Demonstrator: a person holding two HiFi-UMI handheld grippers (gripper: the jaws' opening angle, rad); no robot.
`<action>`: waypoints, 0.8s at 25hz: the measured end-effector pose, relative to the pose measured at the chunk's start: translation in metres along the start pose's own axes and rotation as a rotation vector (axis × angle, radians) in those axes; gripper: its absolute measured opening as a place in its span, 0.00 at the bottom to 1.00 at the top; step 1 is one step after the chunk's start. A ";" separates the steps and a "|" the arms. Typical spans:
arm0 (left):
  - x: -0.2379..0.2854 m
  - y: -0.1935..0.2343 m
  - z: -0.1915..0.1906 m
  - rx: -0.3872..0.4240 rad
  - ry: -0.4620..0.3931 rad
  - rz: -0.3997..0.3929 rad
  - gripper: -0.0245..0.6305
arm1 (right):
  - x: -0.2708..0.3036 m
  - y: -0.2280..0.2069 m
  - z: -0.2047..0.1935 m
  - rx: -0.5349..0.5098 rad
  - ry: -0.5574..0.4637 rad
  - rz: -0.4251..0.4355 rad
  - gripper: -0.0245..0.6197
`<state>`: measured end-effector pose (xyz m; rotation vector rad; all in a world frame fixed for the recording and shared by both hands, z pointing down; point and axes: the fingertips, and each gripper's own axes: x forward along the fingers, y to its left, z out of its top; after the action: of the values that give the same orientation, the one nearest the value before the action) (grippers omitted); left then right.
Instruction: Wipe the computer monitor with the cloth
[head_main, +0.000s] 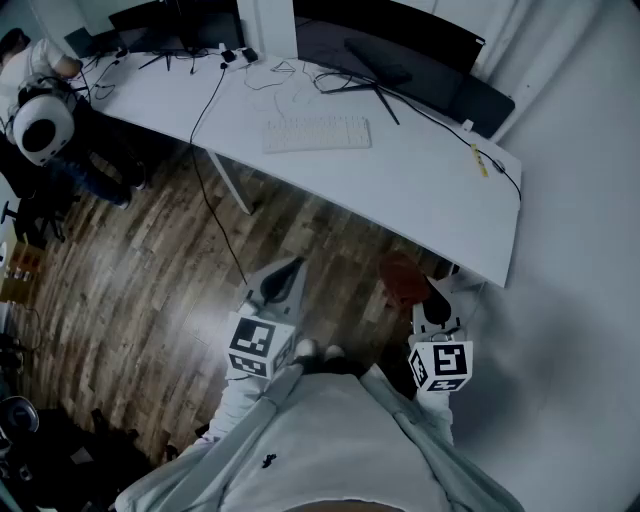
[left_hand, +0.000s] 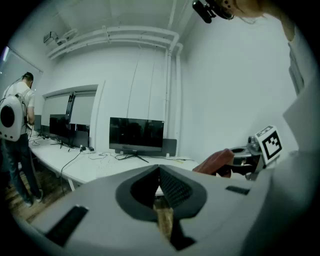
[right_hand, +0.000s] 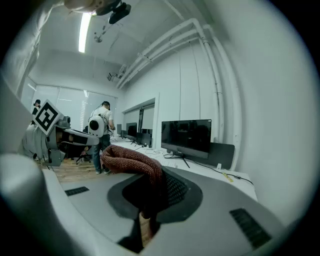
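Note:
The dark computer monitor (head_main: 400, 62) stands at the back of the white desk (head_main: 430, 190), well ahead of both grippers; it also shows as the monitor (left_hand: 136, 134) and the monitor (right_hand: 186, 136). My right gripper (right_hand: 155, 182) is shut on a reddish-brown cloth (right_hand: 131, 161), which drapes over the left side of its jaws. In the head view the cloth (head_main: 402, 278) hangs at the right gripper (head_main: 427, 296), in front of the desk's edge. My left gripper (left_hand: 159, 172) is shut with nothing in it and sits at the left (head_main: 287, 270) over the wooden floor.
A white keyboard (head_main: 317, 133) and loose cables (head_main: 210, 95) lie on the desk. More monitors (left_hand: 62, 127) stand further left along it. A person with a white backpack (head_main: 42, 125) stands at the desk's far left. A white wall (head_main: 580, 250) is close on the right.

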<state>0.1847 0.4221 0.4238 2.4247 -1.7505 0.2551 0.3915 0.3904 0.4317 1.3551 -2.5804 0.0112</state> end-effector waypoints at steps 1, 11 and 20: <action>-0.001 -0.001 -0.001 0.005 -0.002 0.002 0.07 | -0.002 0.000 -0.002 0.000 0.002 -0.002 0.10; -0.011 -0.009 -0.010 -0.004 0.010 0.054 0.07 | -0.012 -0.010 -0.018 0.024 0.014 0.008 0.10; -0.026 0.001 -0.019 -0.036 -0.009 0.139 0.07 | 0.000 0.010 -0.027 0.011 0.025 0.111 0.10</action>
<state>0.1745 0.4494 0.4370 2.2860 -1.9136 0.2264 0.3883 0.3991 0.4589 1.2057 -2.6349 0.0606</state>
